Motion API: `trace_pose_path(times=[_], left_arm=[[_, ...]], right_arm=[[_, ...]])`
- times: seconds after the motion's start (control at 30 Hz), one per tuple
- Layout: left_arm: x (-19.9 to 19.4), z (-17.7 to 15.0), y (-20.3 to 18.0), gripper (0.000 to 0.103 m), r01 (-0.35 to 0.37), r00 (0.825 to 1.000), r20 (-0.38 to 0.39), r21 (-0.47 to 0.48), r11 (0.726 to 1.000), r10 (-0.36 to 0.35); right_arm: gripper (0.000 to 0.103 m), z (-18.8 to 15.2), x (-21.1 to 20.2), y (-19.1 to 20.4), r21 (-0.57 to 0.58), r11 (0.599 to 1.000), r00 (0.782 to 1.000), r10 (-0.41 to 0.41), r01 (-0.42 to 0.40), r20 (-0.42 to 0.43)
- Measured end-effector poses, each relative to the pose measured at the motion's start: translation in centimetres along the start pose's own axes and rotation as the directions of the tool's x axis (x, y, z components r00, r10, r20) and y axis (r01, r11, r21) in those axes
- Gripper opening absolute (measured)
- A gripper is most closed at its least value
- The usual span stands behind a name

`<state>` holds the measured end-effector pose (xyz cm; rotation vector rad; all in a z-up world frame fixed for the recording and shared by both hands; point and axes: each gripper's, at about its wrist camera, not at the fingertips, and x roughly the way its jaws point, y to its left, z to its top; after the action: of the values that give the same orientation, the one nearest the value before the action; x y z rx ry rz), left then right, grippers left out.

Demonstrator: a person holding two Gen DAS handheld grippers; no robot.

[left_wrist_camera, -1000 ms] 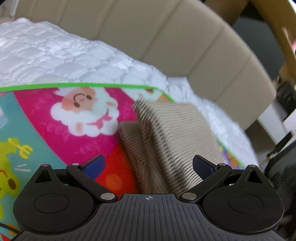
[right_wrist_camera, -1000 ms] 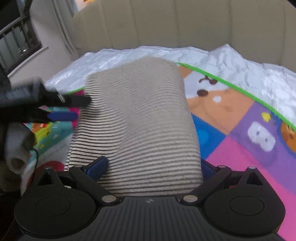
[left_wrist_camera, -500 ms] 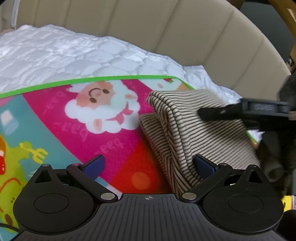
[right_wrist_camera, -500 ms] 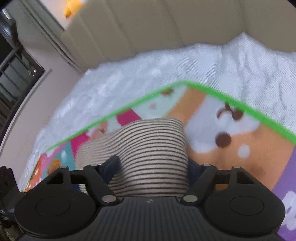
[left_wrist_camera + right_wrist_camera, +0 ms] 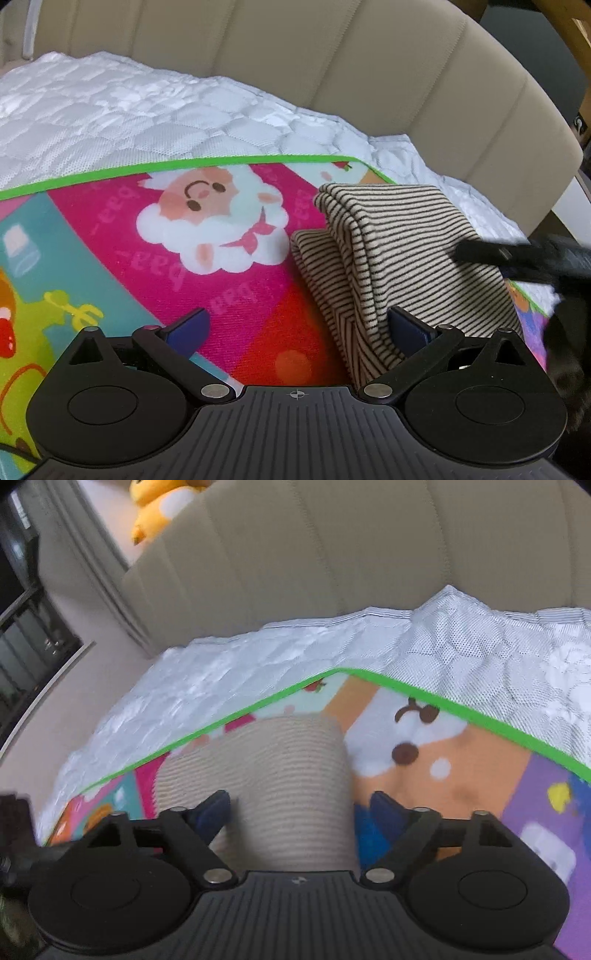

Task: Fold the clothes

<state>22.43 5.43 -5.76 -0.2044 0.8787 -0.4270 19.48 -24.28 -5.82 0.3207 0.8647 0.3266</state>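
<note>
Jaws: both wide apart | folded striped garment [image 5: 402,254] on cartoon play mat [image 5: 147,280] | quilted white bed cover [image 5: 229,686], beige headboard [image 5: 332,62]

Home bedroom, likely one a kid uses. Evidence: padded beige headboard [image 5: 369,74] with vertical channels curving around a bed; white quilted mattress cover [image 5: 147,122] on top. Over it lies a bright play mat [image 5: 110,240], green-edged, printed with a cartoon sheep and other animals. Yellow plush toy [image 5: 159,506] sits on a ledge behind the headboard. Plain wall and a dark railing [image 5: 26,627] off to the side.
</note>
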Motion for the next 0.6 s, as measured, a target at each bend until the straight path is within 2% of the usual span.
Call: trace_pose_path(times=[0.13, 0.23, 0.27, 0.37, 0.43, 0.5, 0.6], left_arm=[[0.1, 0.0, 0.1, 0.103, 0.003, 1.0, 0.0, -0.005, 1.0, -0.003], [0.1, 0.0, 0.1, 0.103, 0.005, 1.0, 0.0, -0.009, 1.0, -0.005], [0.1, 0.0, 0.1, 0.103, 0.005, 1.0, 0.0, -0.01, 1.0, -0.005], [0.0, 0.1, 0.3, 0.103, -0.001, 1.0, 0.01, -0.022, 1.0, 0.002], [0.0, 0.2, 0.7, 0.103, -0.008, 1.0, 0.019, -0.04, 0.999, 0.008], [0.0, 0.3, 0.9, 0.103, -0.006, 1.0, 0.022, -0.053, 0.999, 0.007], [-0.3, 0.4, 0.2, 0.103, 0.001, 1.0, 0.016, -0.038, 0.999, -0.001]], right_arm=[[0.093, -2.4, -1.4, -0.3, 0.038, 0.999, 0.999, 0.032, -0.031, -0.025], [0.094, -3.6, -2.5, 0.1, 0.054, 0.996, 0.998, 0.066, -0.066, -0.016], [0.078, -3.8, -2.9, 0.4, 0.055, 0.995, 0.997, 0.081, -0.08, -0.006], [0.055, -4.4, -4.0, 1.4, 0.059, 0.99, 0.992, 0.124, -0.125, 0.024], [0.052, -4.3, -4.7, 1.5, 0.063, 0.988, 0.989, 0.141, -0.143, 0.036], [0.052, -4.6, -4.2, 1.3, 0.038, 0.996, 0.996, 0.082, -0.083, 0.02], [0.062, -5.8, -3.2, 0.9, 0.008, 1.0, 1.0, 0.008, -0.008, 0.016]])
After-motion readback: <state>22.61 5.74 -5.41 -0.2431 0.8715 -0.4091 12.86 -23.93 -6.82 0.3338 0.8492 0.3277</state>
